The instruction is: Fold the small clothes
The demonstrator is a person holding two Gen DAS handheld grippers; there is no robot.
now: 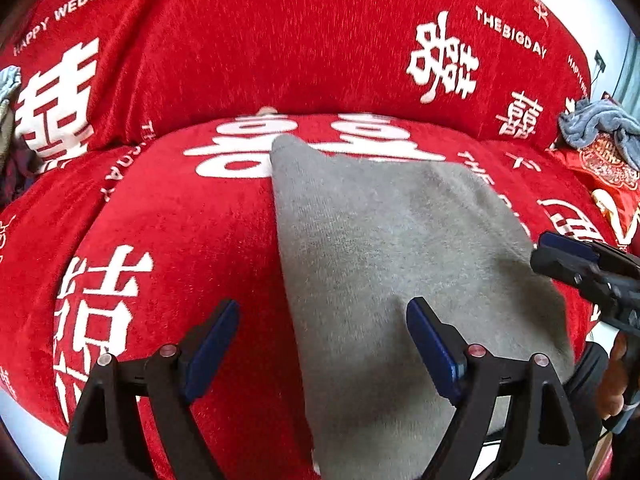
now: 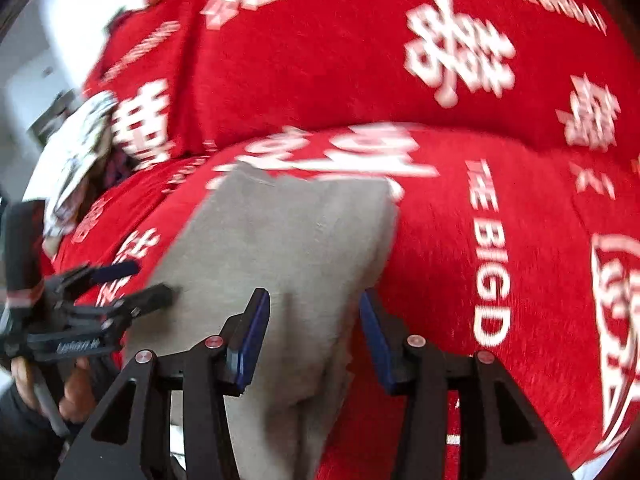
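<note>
A small grey garment [image 1: 384, 248] lies flat on the seat of a red sofa cover [image 1: 180, 240] with white lettering; it also shows in the right wrist view [image 2: 280, 240]. My left gripper [image 1: 322, 320] is open, hovering over the garment's near left edge, one finger over the red cover and one over the cloth. My right gripper [image 2: 314, 312] is open above the garment's near right edge, with the cloth between its fingers. The right gripper also shows at the right of the left wrist view [image 1: 592, 272]; the left gripper shows at the left of the right wrist view [image 2: 132, 284].
A blue-grey cloth [image 1: 600, 128] lies on a red cushion at the sofa's right end. More clothes [image 2: 76, 160] are piled at its left end. The sofa backrest [image 1: 300, 40] rises behind the seat.
</note>
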